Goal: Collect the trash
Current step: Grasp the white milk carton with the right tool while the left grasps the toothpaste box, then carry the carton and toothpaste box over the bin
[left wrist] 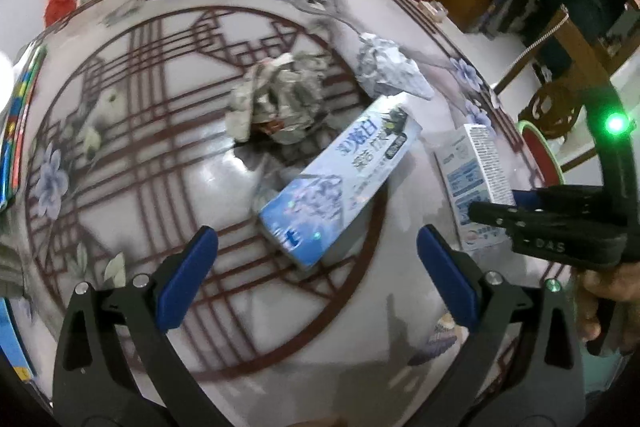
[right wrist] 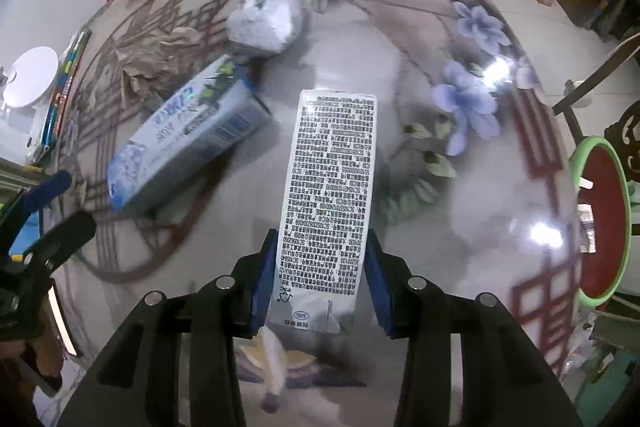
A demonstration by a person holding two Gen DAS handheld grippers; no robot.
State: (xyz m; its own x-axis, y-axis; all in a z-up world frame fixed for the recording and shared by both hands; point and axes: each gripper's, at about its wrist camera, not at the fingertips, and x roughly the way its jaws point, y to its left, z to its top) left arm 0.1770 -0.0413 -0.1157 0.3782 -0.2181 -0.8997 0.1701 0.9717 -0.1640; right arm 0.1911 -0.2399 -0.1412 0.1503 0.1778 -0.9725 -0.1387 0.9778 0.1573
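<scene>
Looking down through both wrist cameras, I have the round table (left wrist: 132, 131) filling nearly everything, its glossy top printed with dark red lattice lines and pale blue flowers. Off its rim, on the side away from the blue toothpaste box, I see a bin with a green rim and red inside (right wrist: 600, 223).

That blue toothpaste box (left wrist: 340, 179) lies flat on the table near its middle, and I take it as my landmark. Just beyond its far end sits a crumpled brown paper wad (left wrist: 276, 99), touching or nearly touching it, and beside that, also past the box's far end, a crumpled white-and-grey paper ball (left wrist: 388, 71). To the box's right, a little apart from it, is a slim white carton covered in small black print (right wrist: 332, 187).

My right tool (right wrist: 320, 287) has the near end of that carton between its blue pads (right wrist: 260, 287); the left pad looks pressed to the carton's edge, the right one sits just beside it, and I cannot tell whether it is bearing on it.

My left tool (left wrist: 316, 275) hangs above the table just short of the box's near end, its fingers wide apart with nothing between them.
</scene>
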